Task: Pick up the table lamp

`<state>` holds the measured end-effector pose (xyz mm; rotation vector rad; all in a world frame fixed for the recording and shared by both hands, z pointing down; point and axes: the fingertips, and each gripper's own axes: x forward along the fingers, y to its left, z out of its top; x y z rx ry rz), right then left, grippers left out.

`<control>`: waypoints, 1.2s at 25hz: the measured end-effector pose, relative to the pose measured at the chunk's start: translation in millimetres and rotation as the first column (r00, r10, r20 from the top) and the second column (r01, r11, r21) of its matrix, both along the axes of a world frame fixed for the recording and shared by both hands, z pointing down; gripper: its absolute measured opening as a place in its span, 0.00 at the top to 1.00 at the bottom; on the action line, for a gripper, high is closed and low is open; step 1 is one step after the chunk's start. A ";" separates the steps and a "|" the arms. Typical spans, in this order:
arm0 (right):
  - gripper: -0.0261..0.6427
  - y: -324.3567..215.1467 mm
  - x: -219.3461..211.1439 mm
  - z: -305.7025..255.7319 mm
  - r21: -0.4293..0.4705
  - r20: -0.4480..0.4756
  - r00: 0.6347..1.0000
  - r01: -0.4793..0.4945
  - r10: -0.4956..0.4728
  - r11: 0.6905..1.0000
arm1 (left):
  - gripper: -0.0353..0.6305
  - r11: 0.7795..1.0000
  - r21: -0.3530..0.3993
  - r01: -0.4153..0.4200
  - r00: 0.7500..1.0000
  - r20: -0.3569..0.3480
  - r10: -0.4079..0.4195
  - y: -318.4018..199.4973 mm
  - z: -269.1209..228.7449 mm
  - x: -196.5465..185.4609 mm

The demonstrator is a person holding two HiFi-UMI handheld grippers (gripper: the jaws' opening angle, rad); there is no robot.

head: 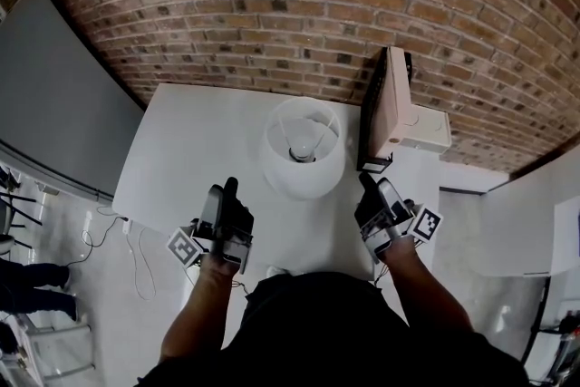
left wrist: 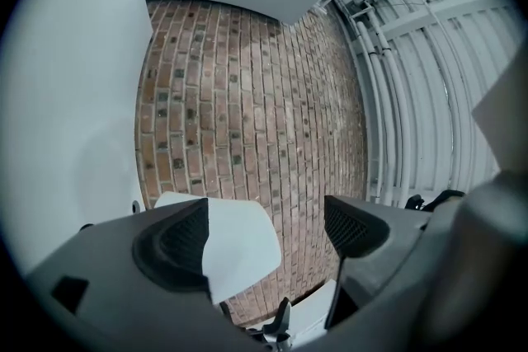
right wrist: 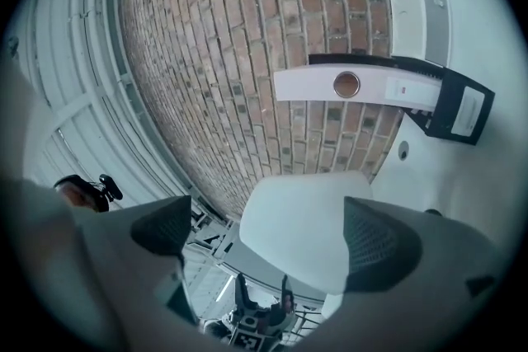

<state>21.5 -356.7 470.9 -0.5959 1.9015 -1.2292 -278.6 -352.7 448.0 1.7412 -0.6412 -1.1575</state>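
The table lamp (head: 304, 151), with a white drum shade and its bulb showing from above, stands mid-table. My left gripper (head: 227, 193) hovers just left of the shade and my right gripper (head: 373, 188) just right of it, both near the table's front edge. In the left gripper view the jaws of the left gripper (left wrist: 264, 231) stand wide apart, with the shade (left wrist: 239, 247) beyond them, not touched. The right gripper (right wrist: 268, 231) is open too, and the shade (right wrist: 301, 227) fills the space past its jaws. Each gripper view shows the other gripper behind the shade.
A flat dark-edged screen (head: 388, 104) stands on edge right of the lamp, with a white box (head: 426, 131) behind it. The white table (head: 199, 149) backs onto a brick wall (head: 299, 4). Cables (head: 136, 249) trail on the floor at the left.
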 end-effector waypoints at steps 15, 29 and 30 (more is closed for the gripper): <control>0.11 -75.6 -4.2 71.3 -0.131 -0.010 1.000 -0.021 0.020 0.991 | 0.29 0.983 -0.177 0.057 0.998 0.000 -0.058 -60.5 79.4 5.5; 0.11 -123.0 -37.2 78.6 -0.150 0.112 0.993 0.052 -0.036 0.987 | 0.29 0.984 -0.176 -0.039 0.993 -0.117 0.018 -112.6 90.8 36.3; 0.11 -124.7 -39.0 77.7 -0.146 0.116 0.992 0.058 -0.042 0.988 | 0.29 0.984 -0.171 -0.054 0.992 -0.118 0.034 -114.3 88.8 40.8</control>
